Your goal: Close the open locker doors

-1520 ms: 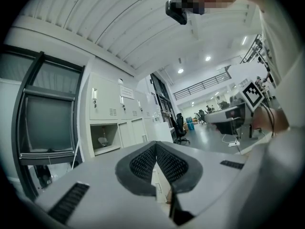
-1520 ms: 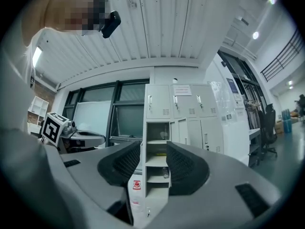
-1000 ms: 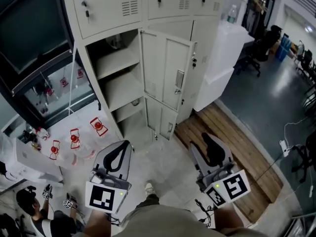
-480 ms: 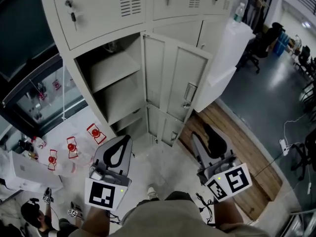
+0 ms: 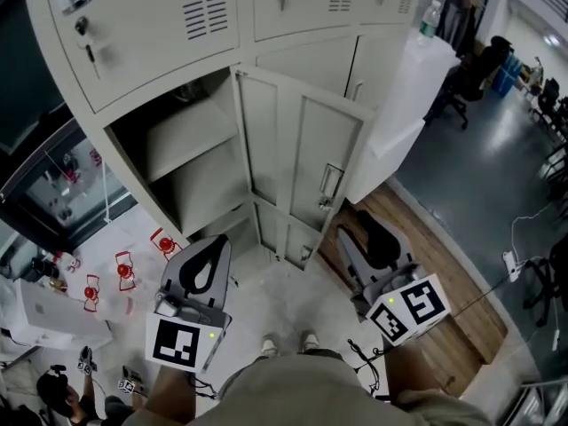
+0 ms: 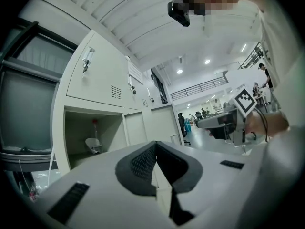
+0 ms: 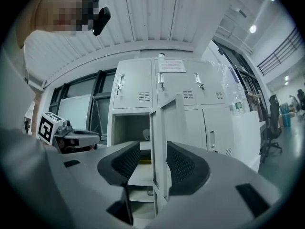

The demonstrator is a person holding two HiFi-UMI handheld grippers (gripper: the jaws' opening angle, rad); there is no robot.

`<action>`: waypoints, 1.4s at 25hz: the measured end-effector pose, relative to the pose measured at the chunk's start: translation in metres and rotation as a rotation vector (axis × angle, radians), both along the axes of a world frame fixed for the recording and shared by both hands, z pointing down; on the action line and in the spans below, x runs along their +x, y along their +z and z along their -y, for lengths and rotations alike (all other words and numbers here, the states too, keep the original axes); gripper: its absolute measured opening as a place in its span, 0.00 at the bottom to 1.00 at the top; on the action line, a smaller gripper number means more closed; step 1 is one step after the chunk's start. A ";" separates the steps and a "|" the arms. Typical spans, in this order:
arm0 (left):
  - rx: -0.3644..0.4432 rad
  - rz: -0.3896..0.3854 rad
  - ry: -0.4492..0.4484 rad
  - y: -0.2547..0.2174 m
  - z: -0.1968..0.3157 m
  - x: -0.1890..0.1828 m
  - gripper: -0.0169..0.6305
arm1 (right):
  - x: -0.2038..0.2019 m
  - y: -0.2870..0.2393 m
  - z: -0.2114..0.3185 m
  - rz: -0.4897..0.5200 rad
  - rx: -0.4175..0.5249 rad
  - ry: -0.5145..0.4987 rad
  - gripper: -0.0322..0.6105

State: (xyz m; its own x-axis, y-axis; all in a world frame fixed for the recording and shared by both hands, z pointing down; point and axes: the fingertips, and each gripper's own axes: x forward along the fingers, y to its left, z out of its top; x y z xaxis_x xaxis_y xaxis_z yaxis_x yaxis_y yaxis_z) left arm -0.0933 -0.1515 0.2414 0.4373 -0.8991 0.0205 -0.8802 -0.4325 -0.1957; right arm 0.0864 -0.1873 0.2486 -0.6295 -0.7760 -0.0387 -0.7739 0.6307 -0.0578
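Upper locker door [image 5: 306, 145] and lower locker door [image 5: 282, 234] hang open ahead of the person.
Thin, stiff sheet metal, likely light on its hinges: push the flat face near the latch handle [image 5: 328, 185]. Left hand-held gripper [image 5: 218, 242] is pressed together, right hand-held gripper [image 5: 359, 233] spread, both empty.

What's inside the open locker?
Shelves and one pale rounded item at the back. The lower part is mostly hidden by the shelves and the open door.

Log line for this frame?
left tool: shut, empty | right tool: open, empty | grey metal locker door: open, untouched
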 end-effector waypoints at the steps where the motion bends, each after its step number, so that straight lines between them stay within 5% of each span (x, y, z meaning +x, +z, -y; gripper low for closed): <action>1: 0.004 0.003 0.000 -0.001 0.005 0.003 0.04 | 0.003 -0.001 0.007 0.015 -0.008 -0.010 0.34; 11: 0.033 0.030 -0.014 0.000 0.058 0.035 0.04 | 0.019 0.018 0.086 -0.035 -0.033 -0.055 0.40; 18: -0.034 0.017 -0.026 0.032 0.083 0.042 0.04 | 0.013 0.053 0.115 -0.065 -0.097 -0.093 0.38; 27: -0.080 0.027 -0.049 0.052 0.086 0.032 0.04 | 0.008 0.067 0.119 -0.037 -0.143 -0.089 0.23; 35: -0.081 0.029 -0.096 0.047 0.065 0.008 0.04 | -0.014 0.063 0.085 -0.050 -0.148 -0.160 0.24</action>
